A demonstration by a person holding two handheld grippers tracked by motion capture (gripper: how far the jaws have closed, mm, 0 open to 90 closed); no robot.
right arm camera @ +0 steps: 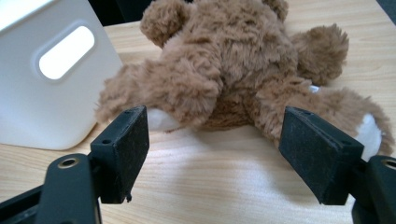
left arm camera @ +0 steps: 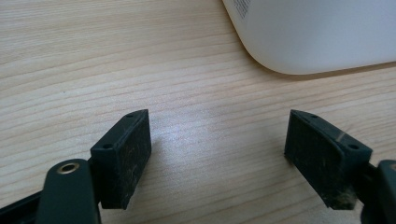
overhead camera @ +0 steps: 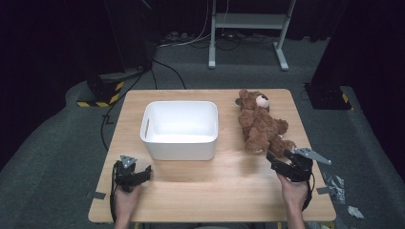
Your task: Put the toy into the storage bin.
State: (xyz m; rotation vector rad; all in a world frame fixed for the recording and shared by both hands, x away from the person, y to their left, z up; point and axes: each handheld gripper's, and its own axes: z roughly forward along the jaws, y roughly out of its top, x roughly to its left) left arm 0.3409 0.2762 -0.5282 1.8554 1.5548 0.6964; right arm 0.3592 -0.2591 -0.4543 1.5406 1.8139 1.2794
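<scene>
Both claws rest wide open on the table [overhead camera: 215,181], the right claw [overhead camera: 284,160] just short of the teddy bear's [overhead camera: 260,125] legs, probably nearer than the left claw [overhead camera: 137,174].

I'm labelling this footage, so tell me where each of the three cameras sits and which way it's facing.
High view: above the person's side, looking forward and down on the table; both hands with left gripper and right gripper enter from below.
Left gripper view: rides the left gripper, low over bare wood; its open jaws frame a corner of the white bin.
Right gripper view: rides the right gripper, facing the teddy bear between open jaws.
Shared: the bin appears in all three.
</scene>
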